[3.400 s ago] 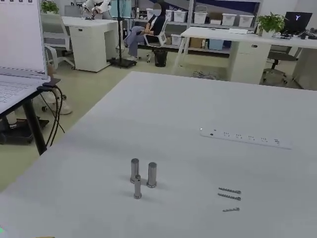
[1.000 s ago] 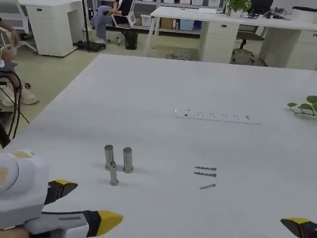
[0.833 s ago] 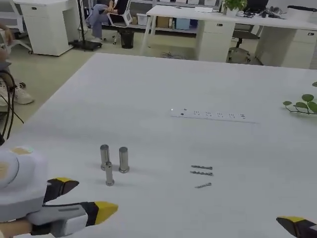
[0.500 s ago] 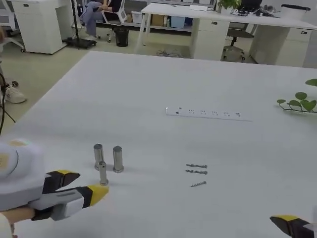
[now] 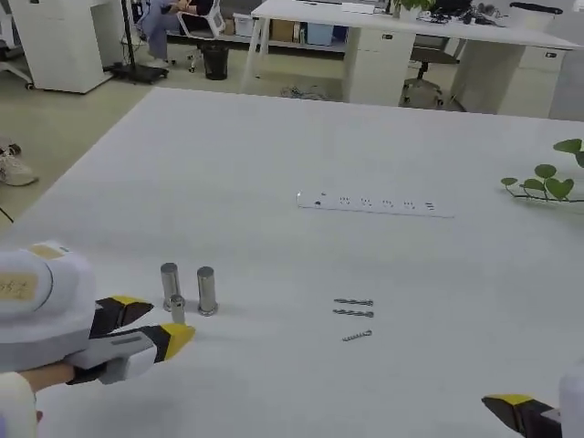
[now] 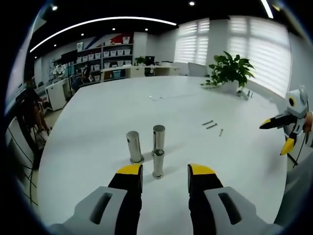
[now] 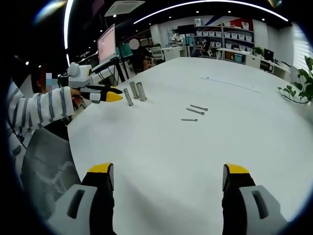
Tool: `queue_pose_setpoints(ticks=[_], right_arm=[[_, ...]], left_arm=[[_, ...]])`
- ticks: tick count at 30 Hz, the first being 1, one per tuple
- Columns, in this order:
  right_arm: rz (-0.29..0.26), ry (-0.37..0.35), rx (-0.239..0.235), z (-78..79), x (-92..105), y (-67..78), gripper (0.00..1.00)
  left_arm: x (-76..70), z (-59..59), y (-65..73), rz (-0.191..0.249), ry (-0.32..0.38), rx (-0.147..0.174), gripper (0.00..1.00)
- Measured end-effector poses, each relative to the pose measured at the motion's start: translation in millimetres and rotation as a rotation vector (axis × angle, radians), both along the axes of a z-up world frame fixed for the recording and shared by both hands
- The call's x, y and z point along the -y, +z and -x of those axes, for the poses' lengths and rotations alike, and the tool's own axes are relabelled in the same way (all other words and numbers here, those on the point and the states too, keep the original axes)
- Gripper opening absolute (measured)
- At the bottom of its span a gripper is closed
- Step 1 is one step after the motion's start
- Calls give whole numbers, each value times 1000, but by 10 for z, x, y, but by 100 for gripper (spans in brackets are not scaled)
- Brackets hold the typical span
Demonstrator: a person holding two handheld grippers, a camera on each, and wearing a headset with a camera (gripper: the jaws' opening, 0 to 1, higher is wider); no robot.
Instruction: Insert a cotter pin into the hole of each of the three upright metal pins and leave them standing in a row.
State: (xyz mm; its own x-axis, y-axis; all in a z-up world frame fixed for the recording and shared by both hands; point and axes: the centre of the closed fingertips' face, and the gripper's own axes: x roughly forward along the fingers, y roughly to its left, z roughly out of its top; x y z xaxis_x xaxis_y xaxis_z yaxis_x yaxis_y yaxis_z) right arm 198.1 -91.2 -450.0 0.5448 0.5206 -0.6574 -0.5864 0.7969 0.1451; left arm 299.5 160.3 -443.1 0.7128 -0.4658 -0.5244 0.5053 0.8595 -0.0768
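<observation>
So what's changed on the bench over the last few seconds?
The left gripper came in from the lower left, jaws open, up to the nearest metal pin. The right gripper edged in at lower right, open. Nothing grasped. The three metal pins, cotter pins and power strip stayed put.

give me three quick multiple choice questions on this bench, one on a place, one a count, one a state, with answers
1. In the head view, where do the cotter pins lie relative to the metal pins?
A) to their right
B) to their left
C) on top of them

2. How many cotter pins lie on the table?
A) two
B) three
C) five

3. The left tongs are:
A) shut on a metal pin
B) shut on a cotter pin
C) open

Answers:
1 A, they lie flat to the right of the standing pins.
2 B, three lie loose, one below another.
3 C, the yellow tips stand apart and grip nothing.
</observation>
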Motion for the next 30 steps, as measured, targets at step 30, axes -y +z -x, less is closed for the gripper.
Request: queue_pose_setpoints(ticks=[30], right_arm=[[8,45,-23,-24,-92,-55,90]], left_arm=[[-7,-223,-227,-36,4,6,7]])
